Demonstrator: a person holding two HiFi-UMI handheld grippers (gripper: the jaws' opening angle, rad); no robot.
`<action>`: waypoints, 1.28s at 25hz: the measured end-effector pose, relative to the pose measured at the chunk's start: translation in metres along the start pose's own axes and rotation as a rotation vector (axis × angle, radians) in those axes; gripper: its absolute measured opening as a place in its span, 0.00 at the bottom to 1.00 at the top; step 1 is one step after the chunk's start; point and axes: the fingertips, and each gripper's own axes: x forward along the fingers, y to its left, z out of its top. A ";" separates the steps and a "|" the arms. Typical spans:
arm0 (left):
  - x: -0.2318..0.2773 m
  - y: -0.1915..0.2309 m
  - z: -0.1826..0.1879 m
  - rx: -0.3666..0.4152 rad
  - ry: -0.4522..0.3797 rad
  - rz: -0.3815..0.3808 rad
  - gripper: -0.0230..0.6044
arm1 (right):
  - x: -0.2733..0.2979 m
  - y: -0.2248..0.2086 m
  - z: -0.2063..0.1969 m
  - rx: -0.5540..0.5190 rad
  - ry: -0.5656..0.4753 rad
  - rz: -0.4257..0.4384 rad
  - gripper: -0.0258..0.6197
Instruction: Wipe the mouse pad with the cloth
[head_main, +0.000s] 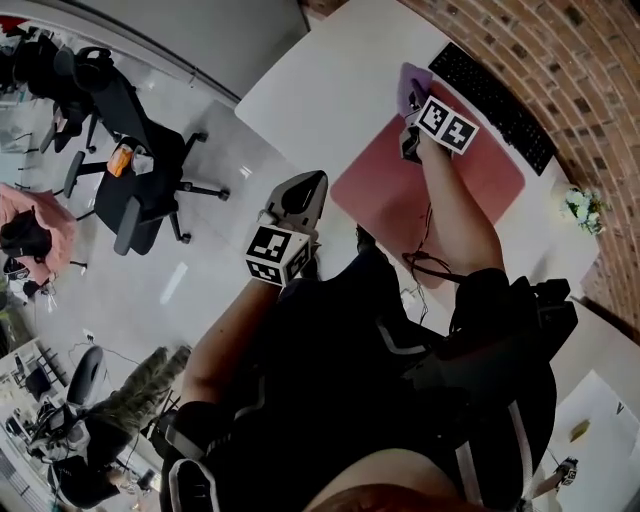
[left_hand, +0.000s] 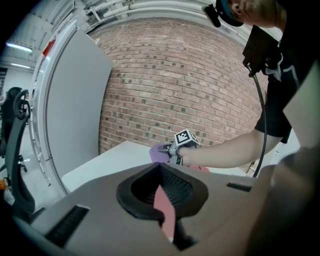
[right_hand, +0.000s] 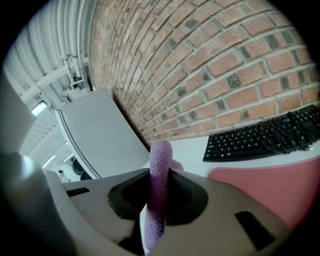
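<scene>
A pink mouse pad lies on the white table, in front of a black keyboard. My right gripper is shut on a purple cloth at the pad's far left corner, by the keyboard's left end. In the right gripper view the cloth stands pinched upright between the jaws, with the pad at lower right. My left gripper hangs off the table over the person's lap, jaws together and holding nothing. The left gripper view looks past the shut left gripper to the cloth.
A brick wall runs behind the keyboard. A small potted plant stands at the table's right end. Black office chairs stand on the floor to the left. A thin cable hangs by the near table edge.
</scene>
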 end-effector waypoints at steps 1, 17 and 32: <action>-0.004 -0.001 0.002 0.006 -0.014 -0.012 0.04 | -0.010 0.007 0.003 -0.007 -0.016 0.007 0.14; -0.119 -0.012 0.042 0.201 -0.270 -0.117 0.04 | -0.223 0.147 -0.010 -0.316 -0.252 0.015 0.14; -0.189 -0.016 0.058 0.192 -0.255 -0.134 0.04 | -0.336 0.245 -0.074 -0.450 -0.277 0.022 0.13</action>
